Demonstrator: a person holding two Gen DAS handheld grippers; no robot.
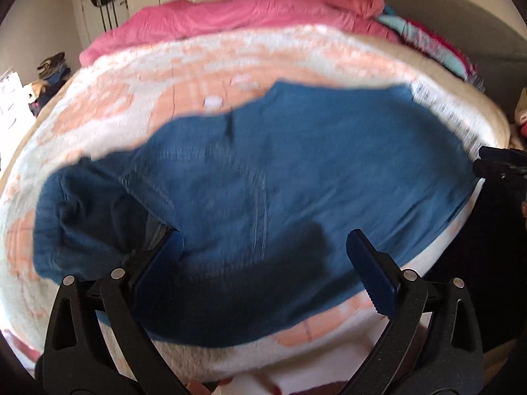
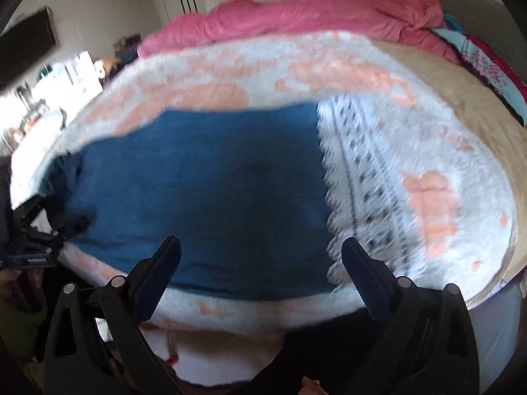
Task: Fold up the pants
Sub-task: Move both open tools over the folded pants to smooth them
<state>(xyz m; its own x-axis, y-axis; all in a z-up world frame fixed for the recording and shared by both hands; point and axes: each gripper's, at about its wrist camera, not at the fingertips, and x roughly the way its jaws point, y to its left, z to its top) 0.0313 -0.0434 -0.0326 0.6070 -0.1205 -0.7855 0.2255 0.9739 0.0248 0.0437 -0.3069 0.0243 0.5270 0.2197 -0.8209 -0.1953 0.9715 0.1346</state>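
Item: blue pants [image 1: 263,171], spread flat on the fleece blanket [image 1: 138,105] that covers the bed. They lie just ahead of and below both tools; both views are blurred, so seams and edges read only roughly.

Left hand-held gripper [image 1: 265,247]: fingers spread wide, nothing between them. It hangs over the near part of the cloth. The waistband end, bunched and rumpled, sits to its left.

Right hand-held gripper [image 2: 260,250]: fingers spread wide, nothing between them. It hangs above the near edge of the leg end. A white patterned cloth [image 2: 362,181] lies directly to its right, touching the leg end.

Also present: pink duvet [image 1: 230,16] heaped well beyond the pants, and wardrobe doors behind that.

Step in hand, as judged: taking hold for a fold — neither tool has cloth yet.

Handling notes for you:
- Bring each tool down onto the near edge and pinch every layer there, not only the top one.
- Keep the right tool on blue cloth alone; the patterned piece is close enough to be caught by mistake.
- Smooth or lift the bunched waistband end first — a fold over that lump will likely come out crooked.
- Lift both ends together so the cloth stays taut.
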